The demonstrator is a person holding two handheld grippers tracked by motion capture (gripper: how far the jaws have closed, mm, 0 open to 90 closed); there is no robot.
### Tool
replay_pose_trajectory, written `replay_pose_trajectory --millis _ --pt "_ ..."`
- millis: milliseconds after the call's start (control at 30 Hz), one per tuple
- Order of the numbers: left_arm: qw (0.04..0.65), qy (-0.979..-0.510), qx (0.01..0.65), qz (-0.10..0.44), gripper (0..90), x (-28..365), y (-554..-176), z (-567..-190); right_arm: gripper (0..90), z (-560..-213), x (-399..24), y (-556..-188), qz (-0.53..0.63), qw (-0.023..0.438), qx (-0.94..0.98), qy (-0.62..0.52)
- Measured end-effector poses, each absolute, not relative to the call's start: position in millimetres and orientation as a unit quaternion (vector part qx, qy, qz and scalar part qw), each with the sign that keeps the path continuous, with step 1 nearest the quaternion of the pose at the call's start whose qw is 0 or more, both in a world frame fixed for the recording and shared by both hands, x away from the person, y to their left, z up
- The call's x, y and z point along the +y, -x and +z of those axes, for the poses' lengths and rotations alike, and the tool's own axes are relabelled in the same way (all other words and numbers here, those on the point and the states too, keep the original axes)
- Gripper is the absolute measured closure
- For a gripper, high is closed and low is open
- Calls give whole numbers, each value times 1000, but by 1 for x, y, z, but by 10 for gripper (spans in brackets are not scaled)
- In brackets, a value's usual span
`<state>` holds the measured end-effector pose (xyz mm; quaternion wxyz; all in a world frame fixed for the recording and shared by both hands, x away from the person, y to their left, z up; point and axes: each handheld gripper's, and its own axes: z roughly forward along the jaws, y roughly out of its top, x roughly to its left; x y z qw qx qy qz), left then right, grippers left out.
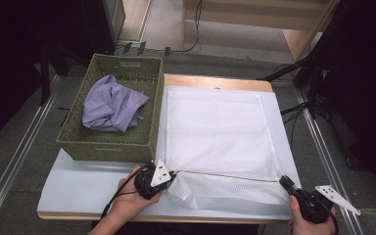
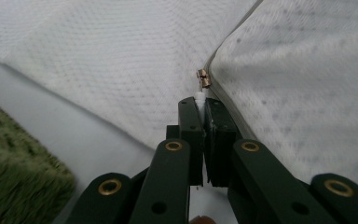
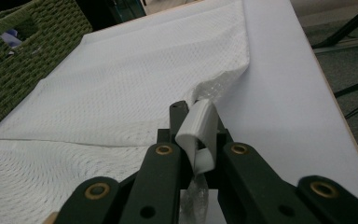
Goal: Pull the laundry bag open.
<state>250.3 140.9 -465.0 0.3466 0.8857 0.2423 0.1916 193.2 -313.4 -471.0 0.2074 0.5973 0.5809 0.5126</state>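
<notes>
A white mesh bag (image 1: pixel 215 132) lies flat on the table, its zip line running along the near side. My left gripper (image 1: pixel 172 173) is at the left end of that line. In the left gripper view, my left gripper (image 2: pixel 200 101) is shut on the small white zip pull, just behind the brass slider (image 2: pixel 203 78). My right gripper (image 1: pixel 283 180) is at the bag's near right corner. The right gripper view has my right gripper (image 3: pixel 193 111) shut on a white fabric tab (image 3: pixel 196 128) at that corner of the mesh bag (image 3: pixel 121 88).
A green woven basket (image 1: pixel 105 144) stands at the left of the table with a crumpled lavender cloth (image 1: pixel 112 105) inside. A pale mat (image 1: pixel 83 183) covers the tabletop. Beyond the bag, the right table edge (image 3: pixel 335 107) drops to the floor, where cables lie.
</notes>
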Motion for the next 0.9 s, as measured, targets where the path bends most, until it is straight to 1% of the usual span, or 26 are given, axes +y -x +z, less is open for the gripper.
replay_pose_trajectory --millis 633,767,800,833,867,900 --pt "334 -884 259 201 880 176 -246 -467 883 -472 -305 -193 510 196 597 -587" --pt "325 -880 272 216 881 185 -247 -465 884 -472 -304 -192 506 198 598 -589" --pt "336 -877 276 205 881 191 -248 -464 883 -472 -306 -192 504 205 596 -591" --pt "354 -870 288 185 880 196 -249 -464 883 -472 -309 -192 512 195 592 -591" --pt "358 -867 294 183 880 198 -248 -463 883 -473 -310 -192 517 186 592 -590" --pt "348 -871 287 194 880 197 -246 -463 883 -473 -308 -192 513 190 597 -587"
